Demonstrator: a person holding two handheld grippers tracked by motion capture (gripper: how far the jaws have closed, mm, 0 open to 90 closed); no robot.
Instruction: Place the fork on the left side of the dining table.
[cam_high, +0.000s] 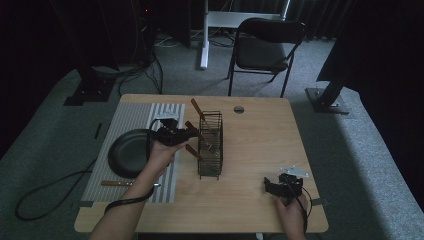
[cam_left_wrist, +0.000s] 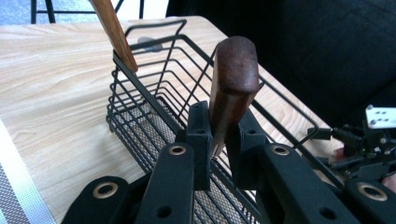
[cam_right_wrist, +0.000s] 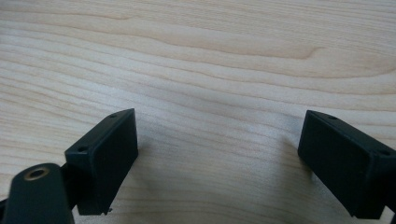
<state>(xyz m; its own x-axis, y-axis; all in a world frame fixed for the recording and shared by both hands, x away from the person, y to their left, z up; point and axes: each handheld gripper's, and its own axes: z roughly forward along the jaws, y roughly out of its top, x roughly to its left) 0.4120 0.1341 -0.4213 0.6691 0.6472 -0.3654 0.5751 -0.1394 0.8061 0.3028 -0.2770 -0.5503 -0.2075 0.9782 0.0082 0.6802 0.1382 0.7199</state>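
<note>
My left gripper (cam_high: 189, 134) (cam_left_wrist: 220, 128) is shut on a dark wooden utensil handle (cam_left_wrist: 233, 79) (cam_high: 191, 127), held at the near long side of a black wire basket (cam_high: 210, 167) (cam_left_wrist: 154, 98). The handle stands up between the pads; its lower end is hidden behind the jaws. Another wooden handle (cam_left_wrist: 114, 32) (cam_high: 195, 106) leans out of the basket's far end, and a third handle (cam_high: 193, 152) pokes out of its left side. My right gripper (cam_high: 271, 187) (cam_right_wrist: 219, 163) rests open over bare table at the front right, nothing between its fingers.
A black plate (cam_high: 126, 152) lies on a striped grey placemat (cam_high: 131, 116) left of the basket. A wooden-handled utensil (cam_high: 117, 183) lies on the mat's front edge. The right gripper (cam_left_wrist: 369, 140) shows beyond the basket in the left gripper view. A chair (cam_high: 265, 47) stands behind the table.
</note>
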